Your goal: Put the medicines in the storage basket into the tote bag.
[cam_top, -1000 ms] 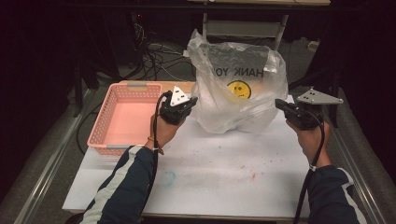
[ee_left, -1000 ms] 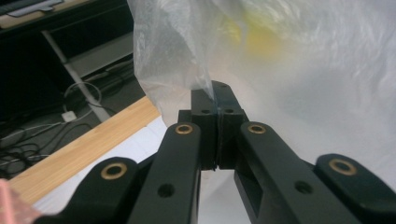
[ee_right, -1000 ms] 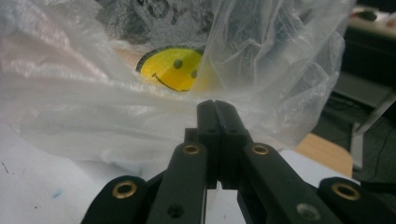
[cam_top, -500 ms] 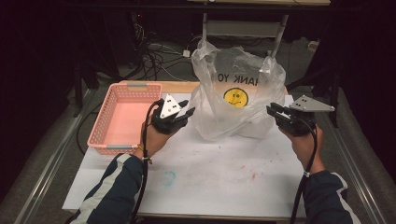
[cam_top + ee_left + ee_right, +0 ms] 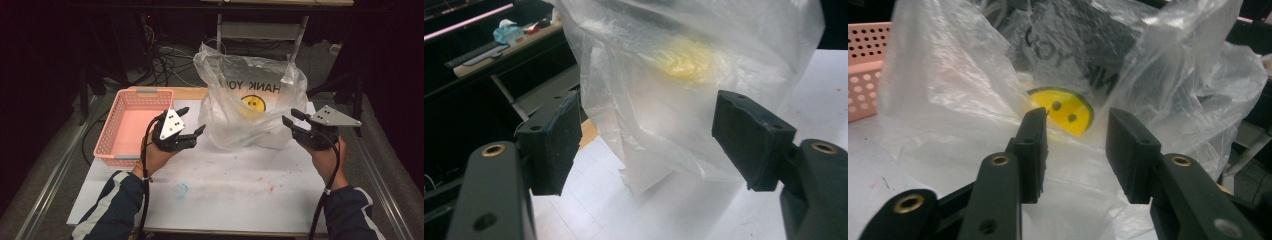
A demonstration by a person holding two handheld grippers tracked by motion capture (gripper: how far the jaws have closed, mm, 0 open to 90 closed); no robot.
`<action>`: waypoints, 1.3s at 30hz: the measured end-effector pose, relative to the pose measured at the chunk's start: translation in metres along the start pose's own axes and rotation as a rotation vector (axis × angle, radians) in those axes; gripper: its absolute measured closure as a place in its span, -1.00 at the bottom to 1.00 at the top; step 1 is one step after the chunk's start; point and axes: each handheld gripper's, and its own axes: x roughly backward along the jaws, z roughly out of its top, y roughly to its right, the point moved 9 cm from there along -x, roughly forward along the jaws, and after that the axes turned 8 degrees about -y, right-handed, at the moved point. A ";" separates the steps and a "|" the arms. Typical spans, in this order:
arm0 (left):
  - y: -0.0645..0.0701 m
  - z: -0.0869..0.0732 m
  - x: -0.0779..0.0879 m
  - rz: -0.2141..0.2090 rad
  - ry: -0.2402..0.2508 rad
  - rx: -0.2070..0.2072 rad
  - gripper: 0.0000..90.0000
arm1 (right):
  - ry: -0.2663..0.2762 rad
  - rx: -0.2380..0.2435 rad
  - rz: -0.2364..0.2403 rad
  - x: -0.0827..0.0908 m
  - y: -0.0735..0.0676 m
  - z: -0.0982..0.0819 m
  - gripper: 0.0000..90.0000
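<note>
A clear plastic bag (image 5: 250, 107) with a yellow smiley face and "THANK YOU" print stands upright on the white table (image 5: 240, 195). My left gripper (image 5: 193, 119) hovers just off the bag's left side. Its jaws have just been opening and stand wide with nothing between the pads. In the left gripper view the bag (image 5: 684, 75) lies beyond the left gripper (image 5: 649, 107). My right gripper (image 5: 290, 116) is at the bag's right side. Its jaws have just been opening too and stand partly apart. The bag (image 5: 1063, 75) sits close ahead of the right gripper (image 5: 1077, 117), not pinched.
An empty pink basket (image 5: 116, 131) sits at the table's left, beside my left hand; its wall (image 5: 865, 65) also shows in the right gripper view. Cables lie on the floor behind the table. A dark bench (image 5: 499, 47) with small items stands beyond the table's edge.
Both grippers' jaws have opened. The left hand has drawn back a little from the bag's left side, and the right hand has shifted left toward the bag.
</note>
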 end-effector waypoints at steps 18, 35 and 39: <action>0.002 -0.033 0.013 0.036 -0.010 -0.047 -0.56 | 0.009 0.019 -0.008 -0.001 -0.019 -0.016 -0.30; -0.007 -0.056 0.017 0.065 -0.049 -0.020 -0.61 | 0.027 0.012 0.016 -0.002 -0.030 -0.030 -0.50; -0.007 -0.060 0.021 0.065 -0.050 -0.018 -0.62 | 0.025 0.024 0.028 -0.001 -0.034 -0.033 -0.51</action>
